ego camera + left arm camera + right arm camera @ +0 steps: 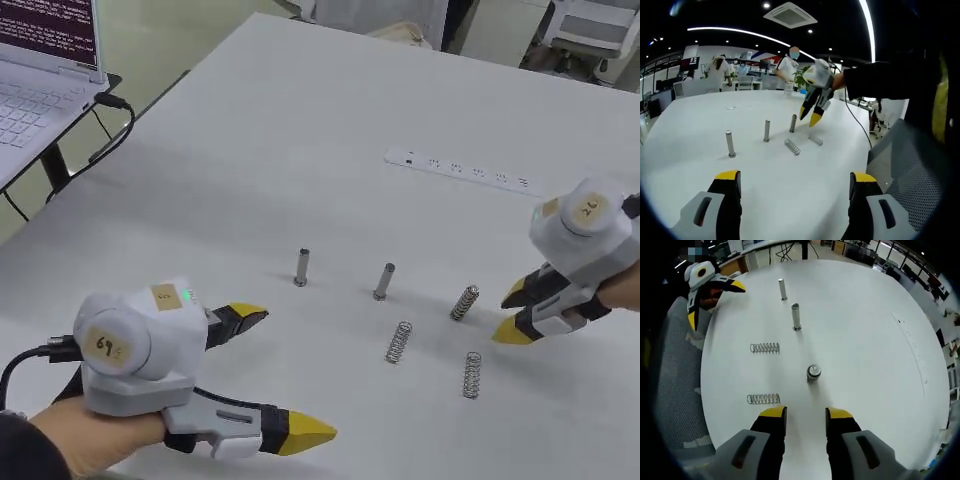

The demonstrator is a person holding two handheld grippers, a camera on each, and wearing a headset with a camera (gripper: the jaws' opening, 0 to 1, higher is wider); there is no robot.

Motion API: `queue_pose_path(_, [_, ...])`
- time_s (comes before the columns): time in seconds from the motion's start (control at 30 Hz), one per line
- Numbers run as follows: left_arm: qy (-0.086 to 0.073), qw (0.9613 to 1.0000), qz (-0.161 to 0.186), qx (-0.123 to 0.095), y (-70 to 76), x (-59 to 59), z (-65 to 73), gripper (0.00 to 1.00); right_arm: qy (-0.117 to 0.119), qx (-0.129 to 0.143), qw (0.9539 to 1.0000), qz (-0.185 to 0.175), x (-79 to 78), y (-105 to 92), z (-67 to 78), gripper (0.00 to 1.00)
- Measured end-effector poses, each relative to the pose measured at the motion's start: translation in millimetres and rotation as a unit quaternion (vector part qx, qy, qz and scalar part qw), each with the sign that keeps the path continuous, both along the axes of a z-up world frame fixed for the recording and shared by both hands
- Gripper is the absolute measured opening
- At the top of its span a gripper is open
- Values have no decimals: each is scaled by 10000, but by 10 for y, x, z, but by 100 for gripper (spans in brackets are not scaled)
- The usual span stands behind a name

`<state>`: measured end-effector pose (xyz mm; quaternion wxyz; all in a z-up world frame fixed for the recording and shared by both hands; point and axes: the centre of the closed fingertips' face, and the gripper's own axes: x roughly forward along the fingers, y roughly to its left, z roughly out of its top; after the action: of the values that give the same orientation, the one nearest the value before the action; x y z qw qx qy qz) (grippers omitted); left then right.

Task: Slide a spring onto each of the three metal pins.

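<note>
**A:** What do we label first in this plate?

**B:** The right gripper (513, 313). Its jaws are moderately parted and hold nothing. It hangs low over the table (300, 150), just beside the third pin (464, 302), which already carries a spring. The left gripper (285, 372) sits nearer to us, jaws wide and empty, well apart from the pins.

**A:** And the step in hand, as we judge it?

**B:** Fetching a loose spring. The near spring (472, 374) lies flat on the table close to the right gripper. In the right gripper view we see it just to the side of that gripper's jaw tips. We would close across its coils towards one end, and only lightly, so that the wire is not crushed and the open end is left clear. We would then stand it upright and line its axis up with the middle pin (384, 281) before lowering. We expect a tilted spring to catch on the top of the pin.

**A:** Counts?

**B:**
- **Pins:** three, all upright in a row. These are the far pin (302, 267), the middle pin and the third pin.
- **Springs:** three. One is seated, and two are lying loose. The second loose spring (399, 342) rests just in front of the middle pin.
- **Bare pins:** two.
- **Grippers:** two.
- **Beyond the work:** we note one power strip (465, 170) and one laptop (40, 60).
</note>
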<state>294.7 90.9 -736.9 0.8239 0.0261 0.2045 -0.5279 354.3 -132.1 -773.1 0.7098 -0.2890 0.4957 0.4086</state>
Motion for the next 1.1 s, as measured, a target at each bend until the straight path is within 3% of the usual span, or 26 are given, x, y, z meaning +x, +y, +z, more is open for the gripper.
queue_pose_path(0.37, [-20,10000,-6,9,-5,-10,37,85,120,178,9998,-14,-243,67,-120,32])
queue_pose_path(1.1, [-90,10000,27,29,12,-39,107,83,117,418,9983,383,-338,358,-221,33])
